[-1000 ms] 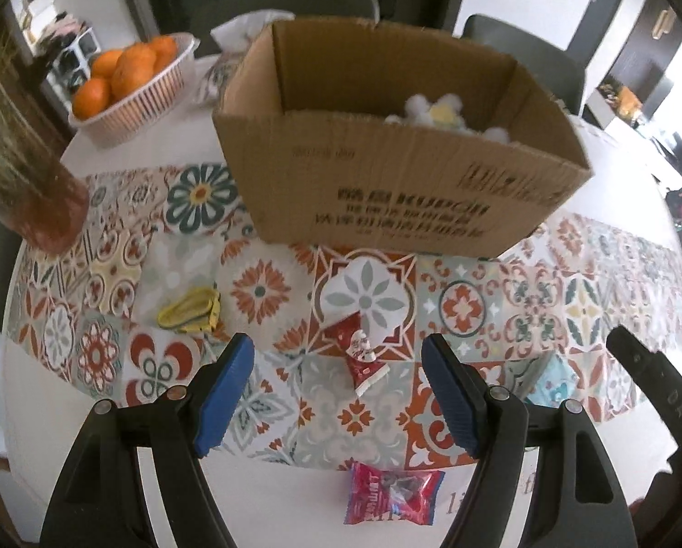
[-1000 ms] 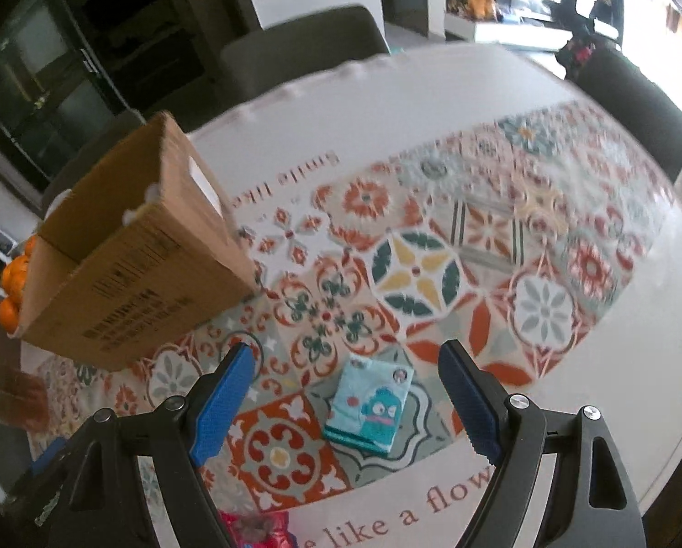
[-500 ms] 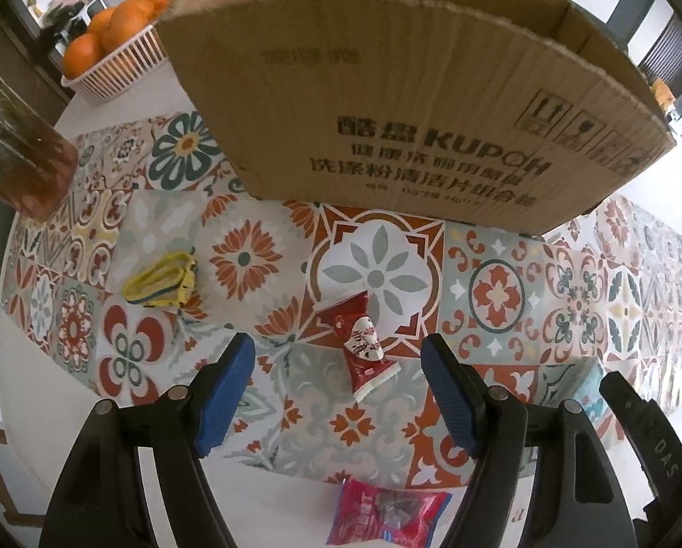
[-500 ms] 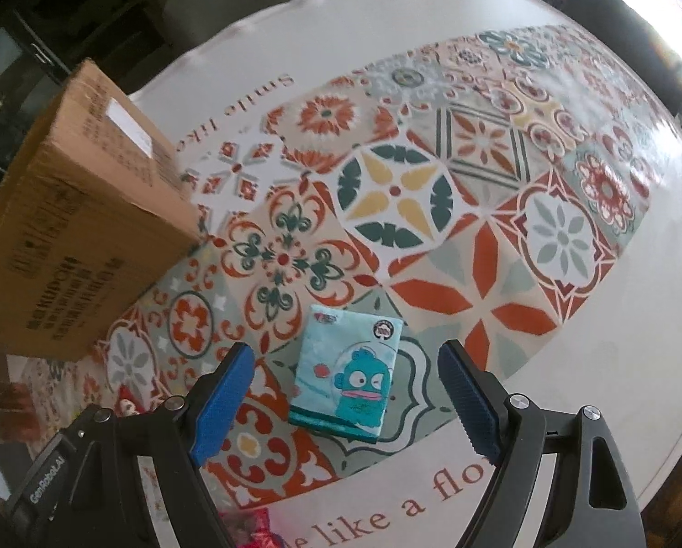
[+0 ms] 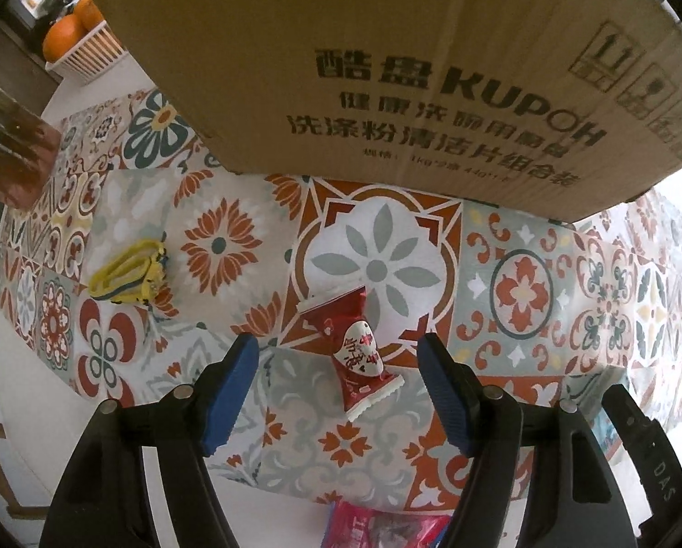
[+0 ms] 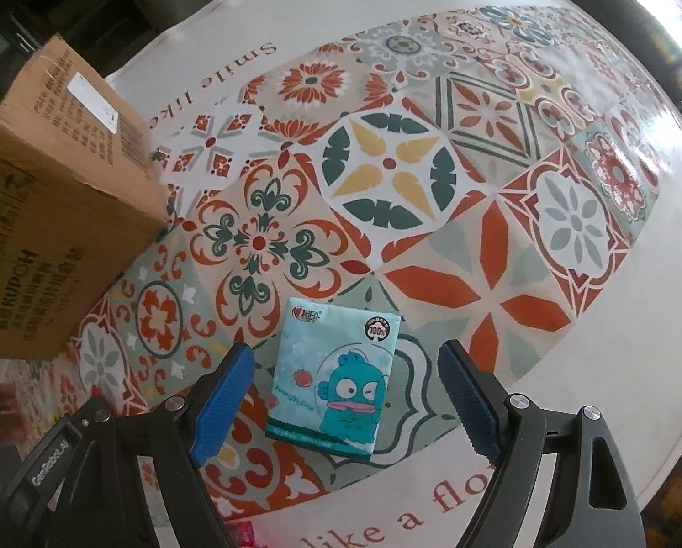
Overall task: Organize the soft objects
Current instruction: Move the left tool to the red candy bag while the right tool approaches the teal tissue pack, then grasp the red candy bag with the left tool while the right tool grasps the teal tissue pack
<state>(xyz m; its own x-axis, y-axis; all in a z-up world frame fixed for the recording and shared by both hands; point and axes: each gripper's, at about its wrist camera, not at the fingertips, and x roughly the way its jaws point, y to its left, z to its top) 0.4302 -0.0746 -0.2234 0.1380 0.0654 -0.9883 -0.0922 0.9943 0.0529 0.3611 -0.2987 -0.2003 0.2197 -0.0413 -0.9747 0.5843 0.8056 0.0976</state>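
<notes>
Both grippers sit lower over the bench than a second ago, so everything beneath them looms larger. In the left wrist view the cardboard box (image 5: 386,68) now fills the top of the picture; only its printed side wall shows, whereas earlier its open top and some white fluffy things inside were visible. What is in it cannot be seen now.

The left gripper (image 5: 338,390) points down over the red snack packet (image 5: 352,351), which lies flat on the patterned tablecloth (image 5: 217,246) between the blue pads. Its jaws have just been closing a little, yet they stand apart and touch nothing. A yellow soft item (image 5: 128,271) lies well to the left of the packet, and a second red packet (image 5: 386,525) lies at the bottom edge, near the bench rim.

The right gripper (image 6: 347,399) hangs with its jaws wide apart on either side of the teal tissue pack (image 6: 336,376), clear of both its edges. The pack lies flat on the cloth, well apart from the box corner.

A white basket (image 5: 92,57) holding oranges (image 5: 64,36) stands beyond the box at upper left.
</notes>
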